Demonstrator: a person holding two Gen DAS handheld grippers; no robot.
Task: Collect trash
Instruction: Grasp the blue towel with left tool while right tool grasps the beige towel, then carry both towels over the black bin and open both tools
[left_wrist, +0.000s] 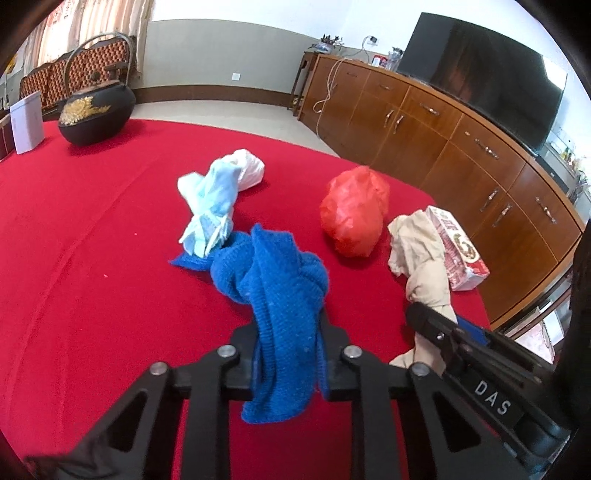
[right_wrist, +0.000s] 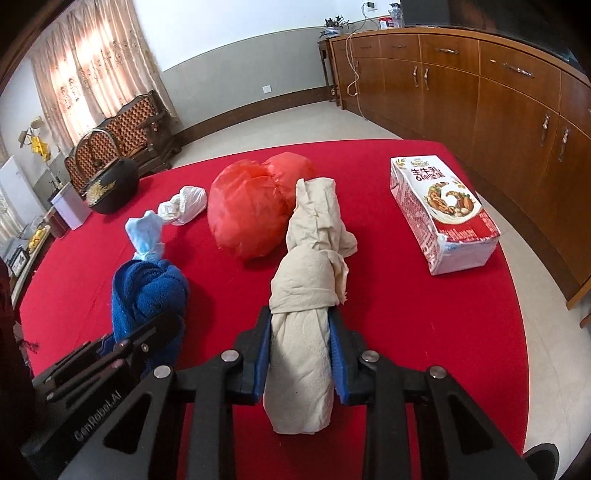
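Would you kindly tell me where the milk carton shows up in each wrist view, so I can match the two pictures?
Left wrist view: the milk carton lies at the right, partly hidden behind the beige paper wad, near the red tablecloth's edge.
Right wrist view: the milk carton lies in full view at upper right, apart from the wad.
Shared landmark: the red plastic bag, left of the carton in both.

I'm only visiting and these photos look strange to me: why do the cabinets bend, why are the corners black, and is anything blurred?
Left wrist view: the fisheye lens curves the wooden cabinet and blackens the corners; the television shows window glare. Right wrist view: the same bending, soft daylight through the curtains, faint shadows on the red tablecloth, and the milk carton print stays sharp.
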